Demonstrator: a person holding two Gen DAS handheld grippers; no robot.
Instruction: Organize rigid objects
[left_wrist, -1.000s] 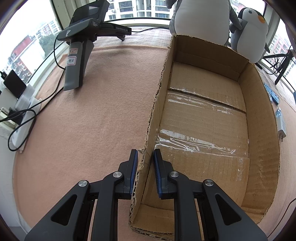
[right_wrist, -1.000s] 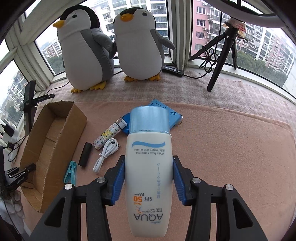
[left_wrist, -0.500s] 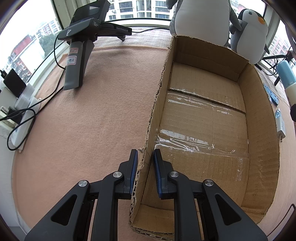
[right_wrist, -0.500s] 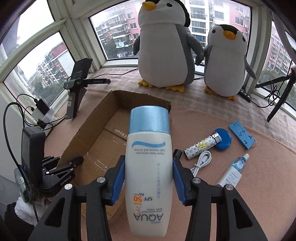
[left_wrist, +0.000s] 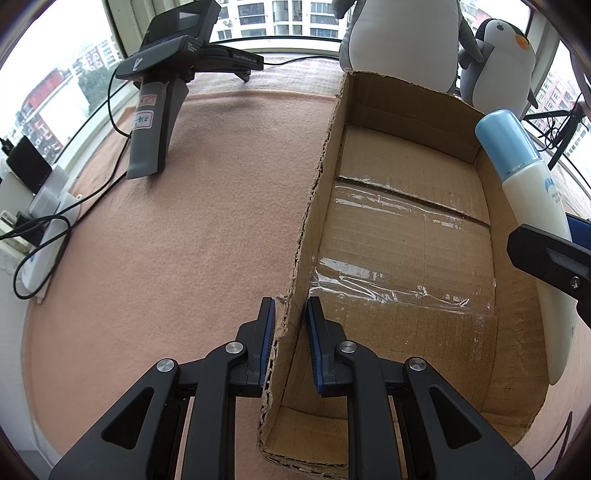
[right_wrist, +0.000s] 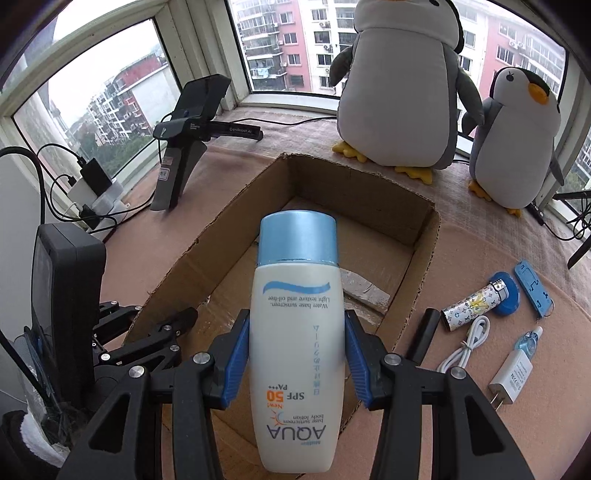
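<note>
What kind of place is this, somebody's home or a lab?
Probably a bay-window ledge in a high-rise flat, used as a recording corner. Apartment blocks fill the wraparound windows, two plush penguins sit on a pink blanket, and a black camera stand with chargers stands nearby.

Daylit bay windows (right_wrist: 280, 44), apartment blocks outside.

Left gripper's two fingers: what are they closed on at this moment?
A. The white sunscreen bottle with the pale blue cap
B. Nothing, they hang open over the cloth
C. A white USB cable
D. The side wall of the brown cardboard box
D: in the left wrist view the left gripper has one blue pad on each face of the torn side wall of the brown cardboard box.
</note>
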